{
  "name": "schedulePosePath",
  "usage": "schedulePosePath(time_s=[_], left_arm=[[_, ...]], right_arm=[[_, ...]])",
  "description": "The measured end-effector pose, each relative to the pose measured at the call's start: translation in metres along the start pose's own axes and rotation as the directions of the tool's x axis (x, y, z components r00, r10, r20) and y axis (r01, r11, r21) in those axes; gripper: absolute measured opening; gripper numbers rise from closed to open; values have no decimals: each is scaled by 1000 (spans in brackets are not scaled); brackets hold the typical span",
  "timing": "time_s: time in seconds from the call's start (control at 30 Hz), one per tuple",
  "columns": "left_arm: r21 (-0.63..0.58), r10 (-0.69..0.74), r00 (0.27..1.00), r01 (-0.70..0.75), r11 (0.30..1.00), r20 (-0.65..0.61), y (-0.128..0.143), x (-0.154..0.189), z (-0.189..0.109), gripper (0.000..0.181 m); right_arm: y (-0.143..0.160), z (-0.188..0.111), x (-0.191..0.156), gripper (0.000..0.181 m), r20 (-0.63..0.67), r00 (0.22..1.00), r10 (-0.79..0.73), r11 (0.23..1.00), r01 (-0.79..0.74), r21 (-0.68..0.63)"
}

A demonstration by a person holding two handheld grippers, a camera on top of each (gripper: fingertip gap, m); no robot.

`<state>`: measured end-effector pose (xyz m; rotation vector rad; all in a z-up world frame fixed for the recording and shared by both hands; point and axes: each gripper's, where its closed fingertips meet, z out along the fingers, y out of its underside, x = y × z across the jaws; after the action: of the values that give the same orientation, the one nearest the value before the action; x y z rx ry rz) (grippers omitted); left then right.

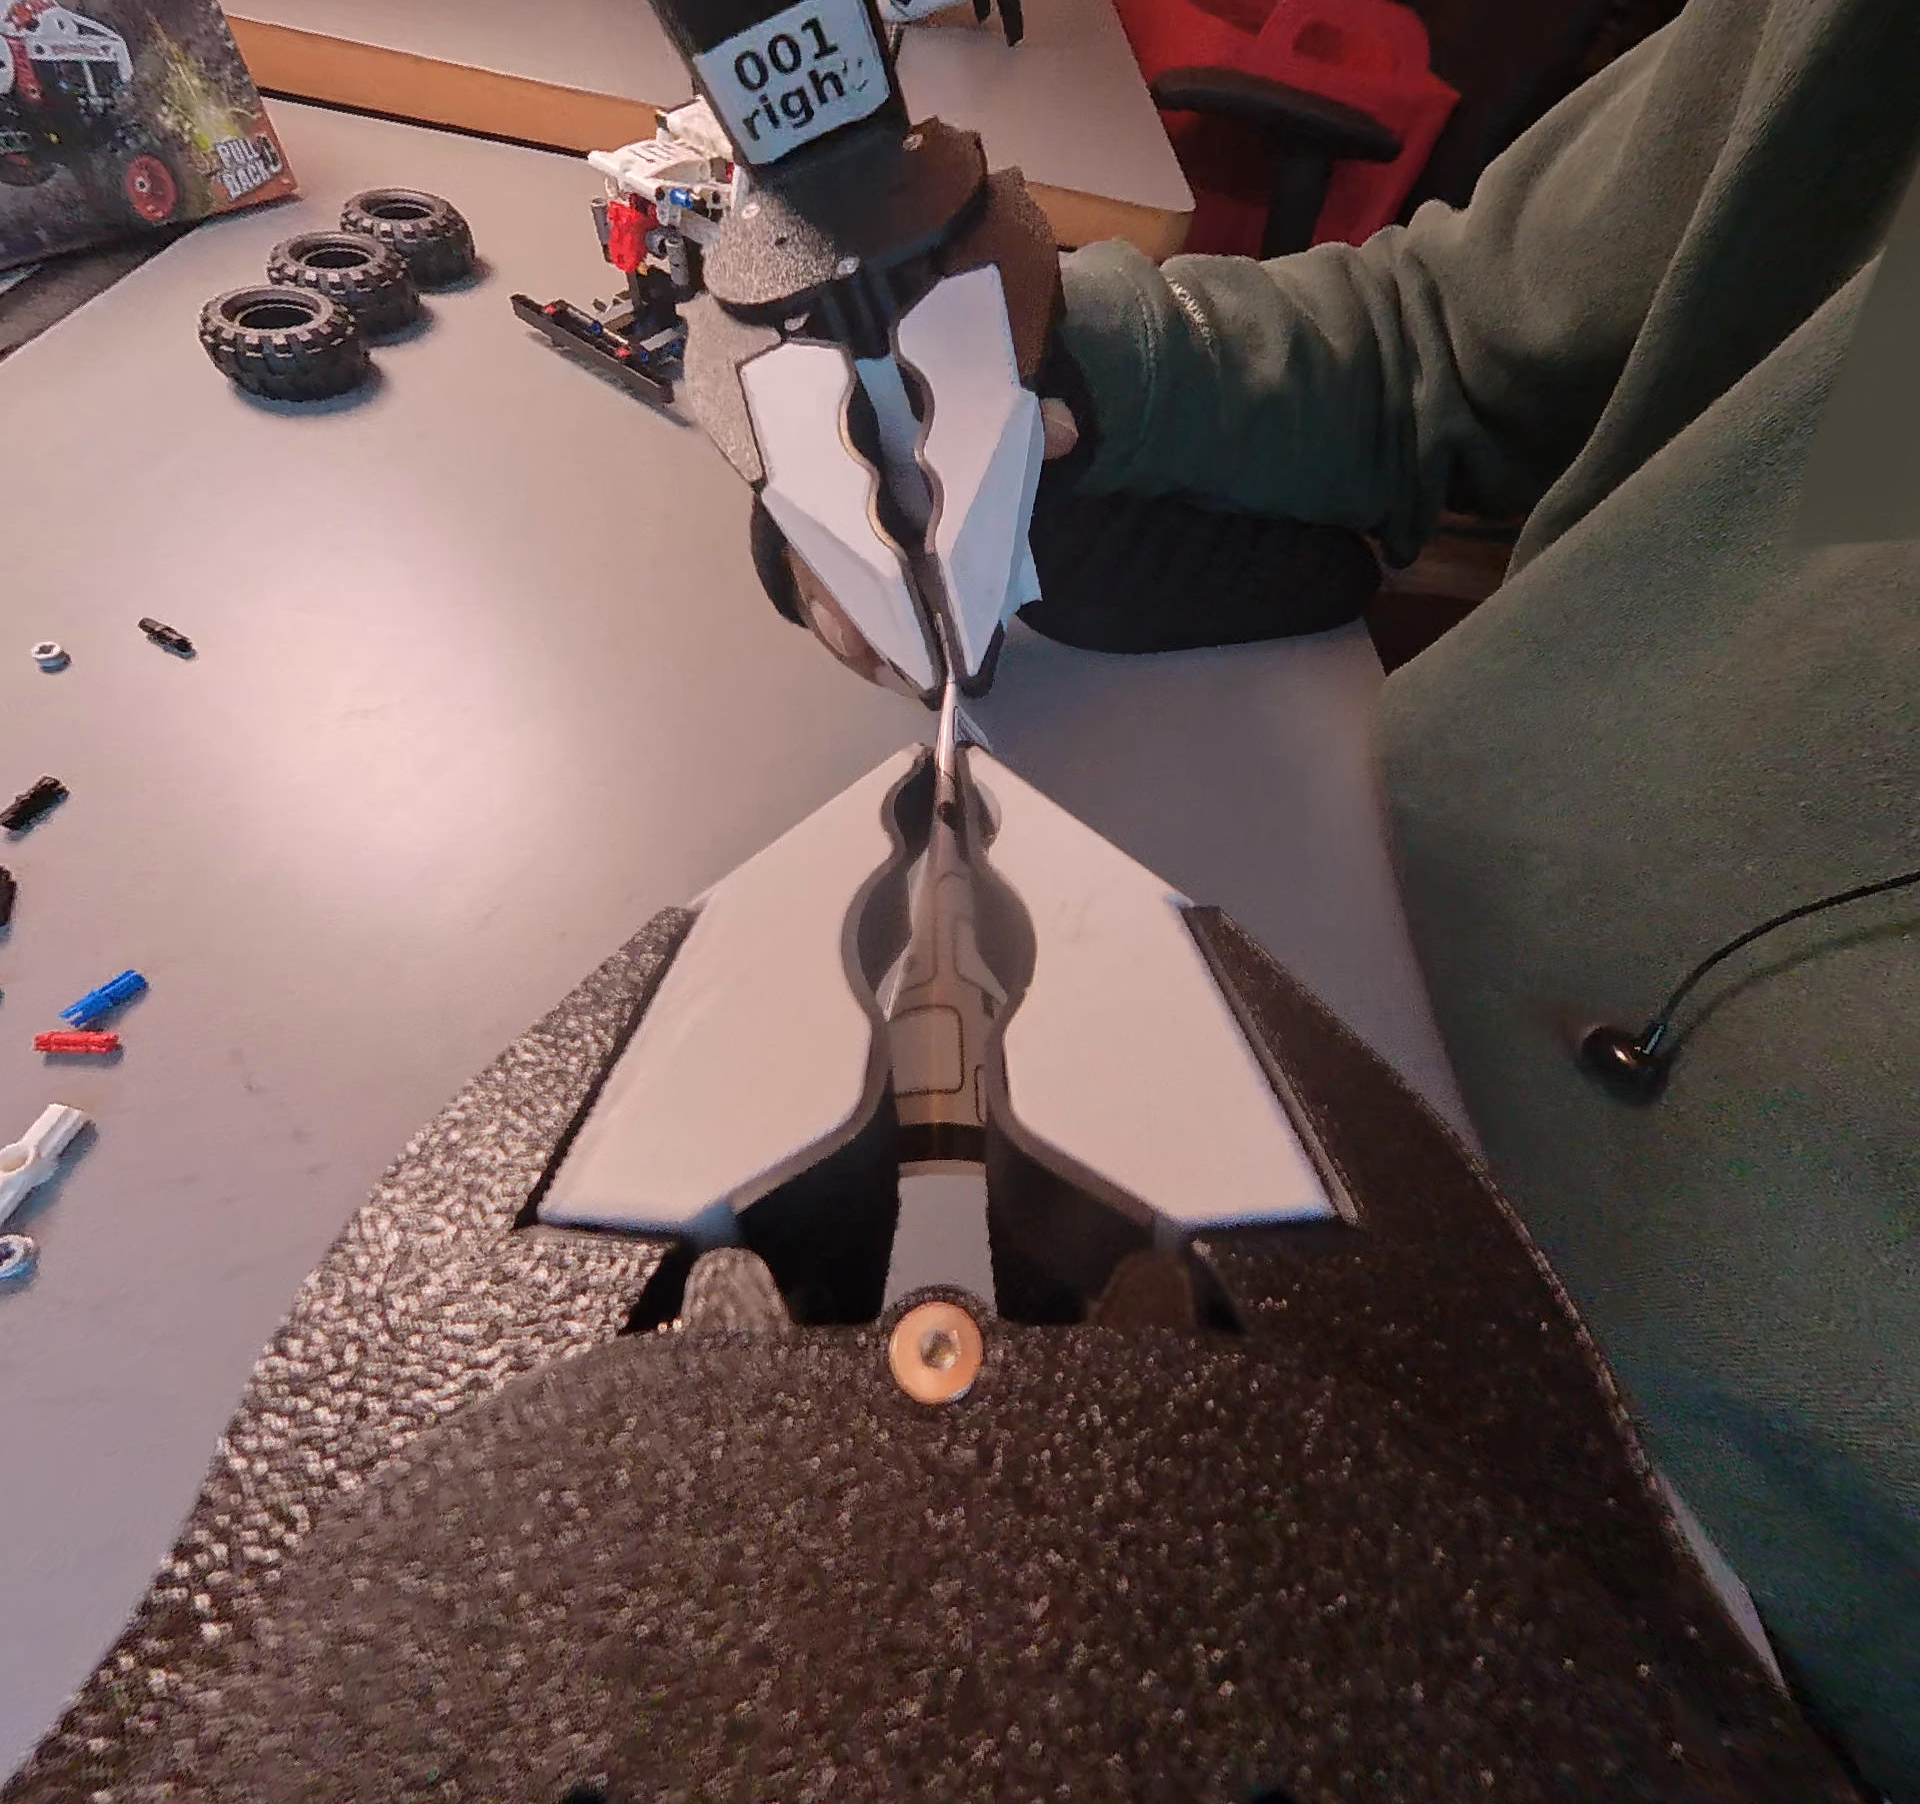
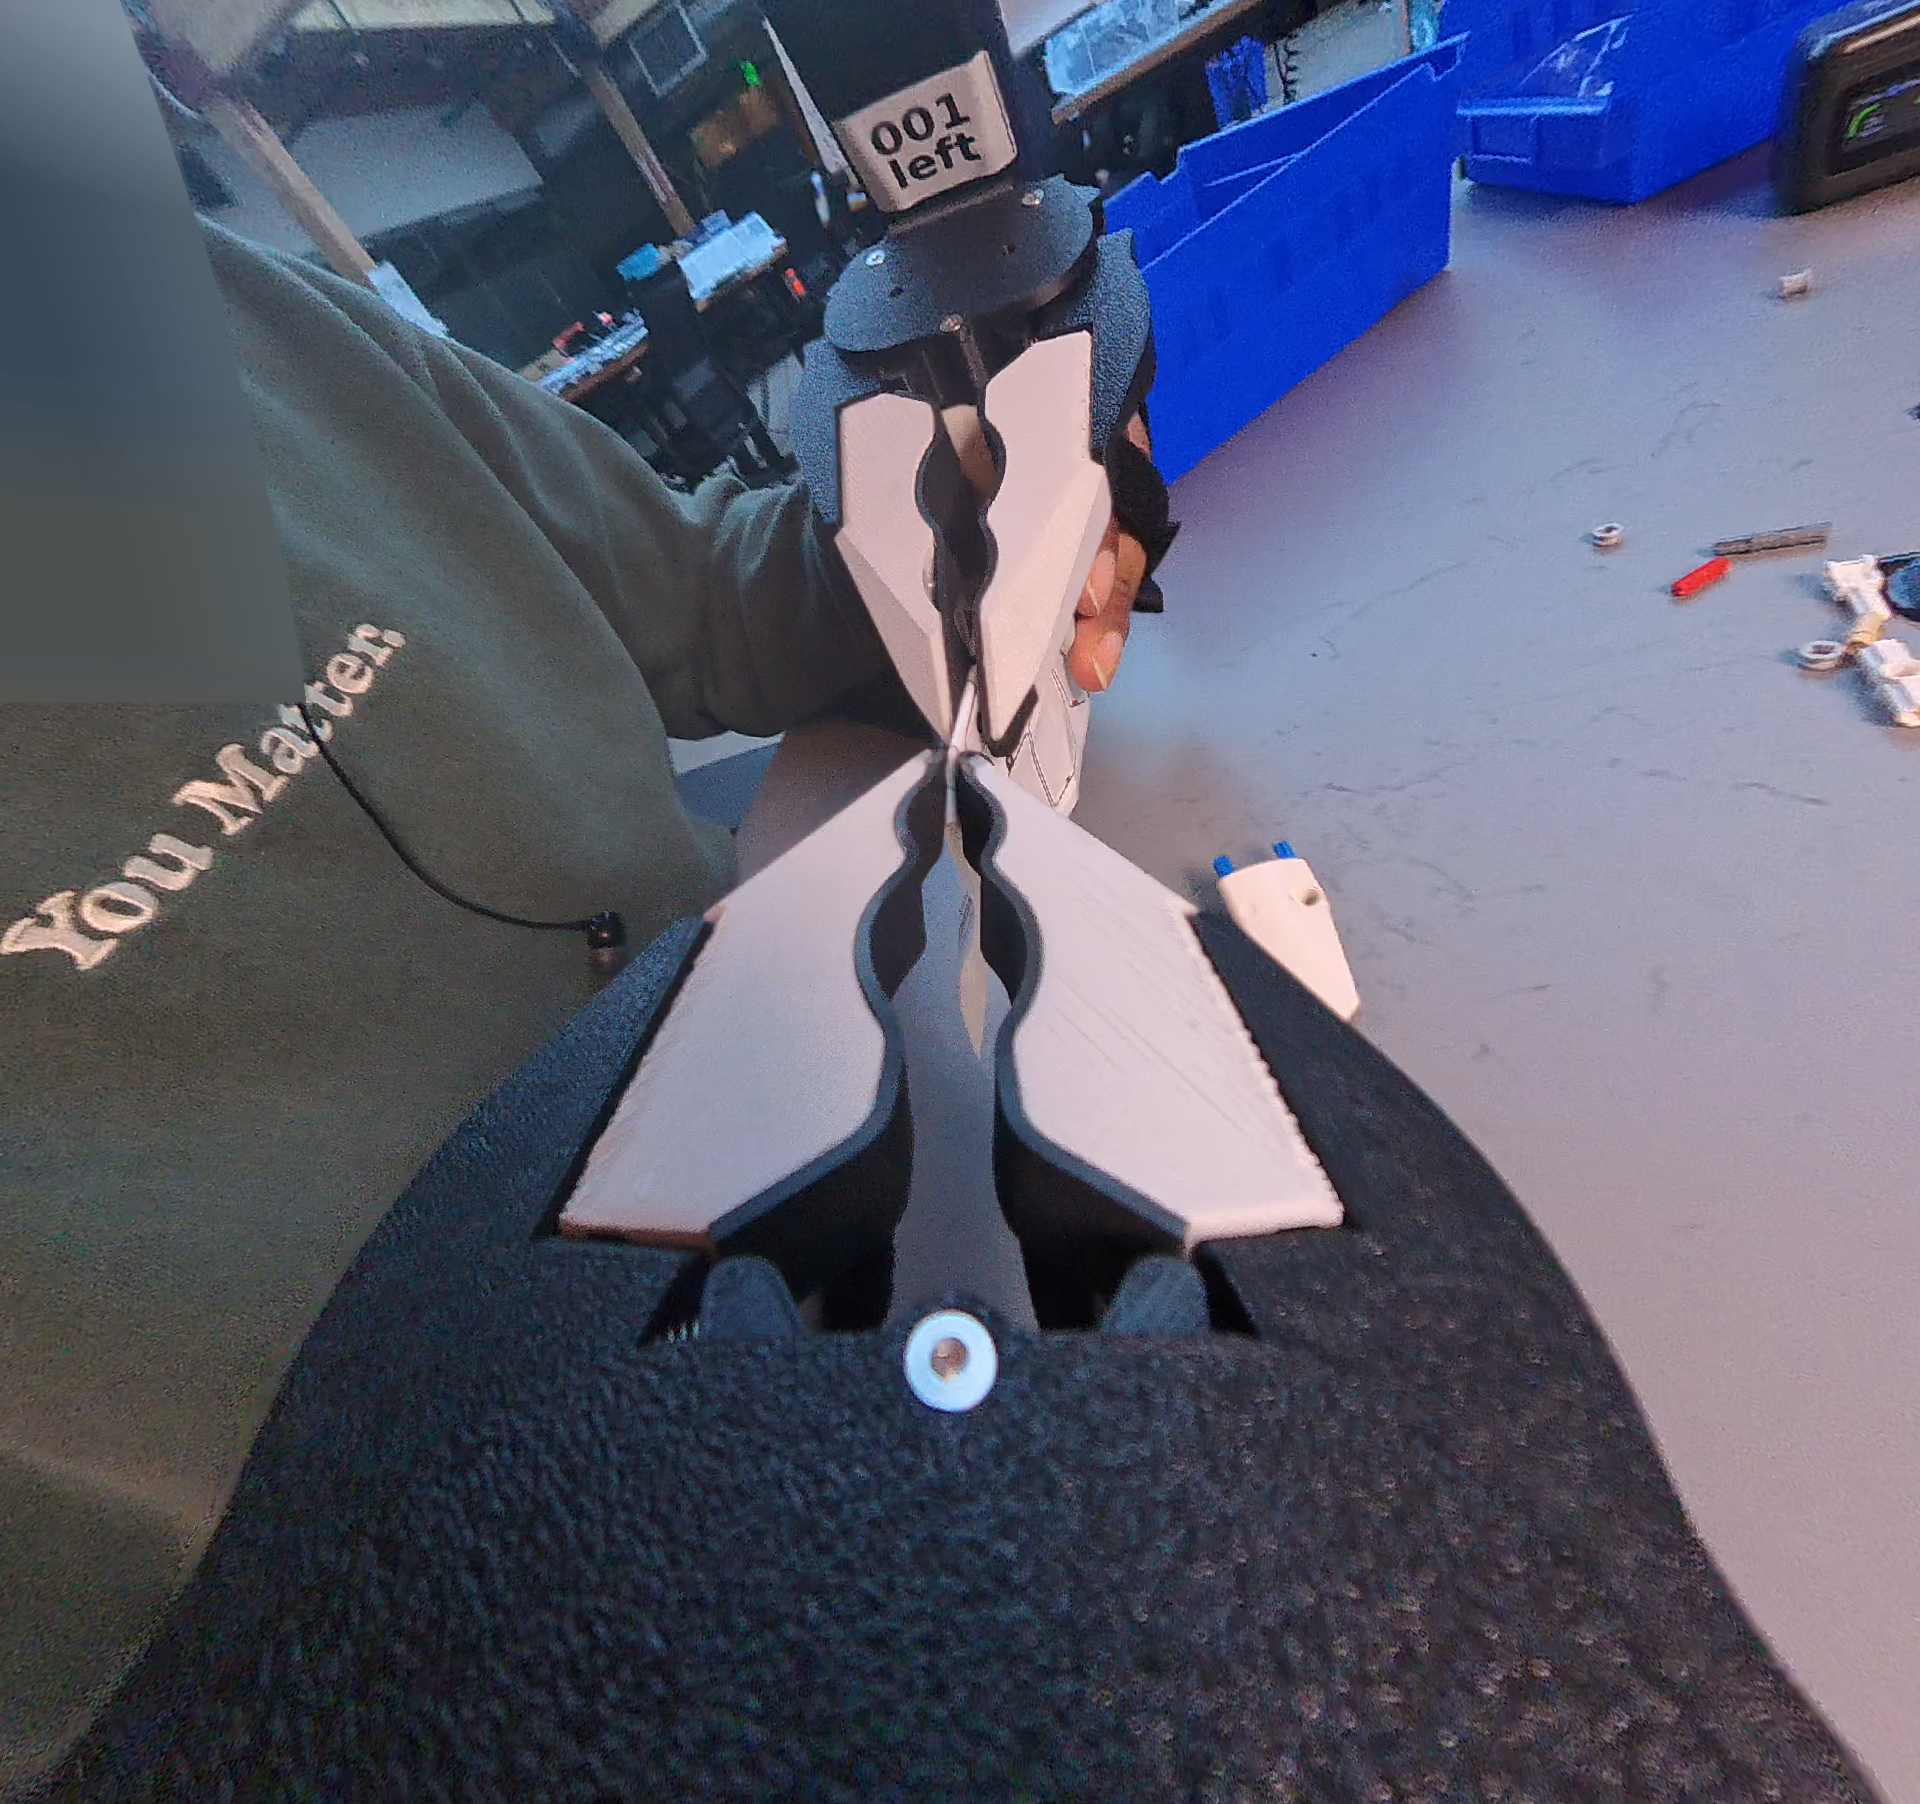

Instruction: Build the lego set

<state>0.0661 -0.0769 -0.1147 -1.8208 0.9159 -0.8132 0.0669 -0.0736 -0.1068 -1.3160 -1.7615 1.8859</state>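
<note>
Paper-thin sticker sheet (image 1: 948, 715) sits clamped between the left gripper (image 1: 940, 788) and right gripper (image 2: 951, 778), so I'd peel slowly, tips steady.

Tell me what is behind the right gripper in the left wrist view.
A partly built white-and-red model. The right gripper, shut on a thin sheet, covers part of it, so the rest cannot be seen.
</note>
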Motion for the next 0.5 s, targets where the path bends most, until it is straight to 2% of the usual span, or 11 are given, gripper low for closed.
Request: schedulePosePath(time_s=[0.13, 0.23, 0.3, 0.4, 0.5], left_arm=[[-9, 8, 999, -7, 1000, 42, 3, -7, 1, 7], [41, -49, 992, 45, 998, 115, -2, -25, -6, 26], [119, -132, 980, 115, 986, 149, -9, -39, -16, 39], [263, -306, 944, 266, 928, 125, -19, -58, -33, 54], [357, -412, 911, 379, 854, 17, -26, -63, -41, 56]], right_arm=[[1, -2, 6, 0, -63, 996, -58, 998, 57, -20], [-10, -8, 12, 0, -127, 985, -117, 992, 120, 23], [-24, -15, 15, 0, -178, 974, -142, 983, 160, 91], [-50, -29, 21, 0, -298, 935, -194, 941, 263, 212], [-72, -42, 17, 0, -415, 872, -260, 871, 397, 288]])
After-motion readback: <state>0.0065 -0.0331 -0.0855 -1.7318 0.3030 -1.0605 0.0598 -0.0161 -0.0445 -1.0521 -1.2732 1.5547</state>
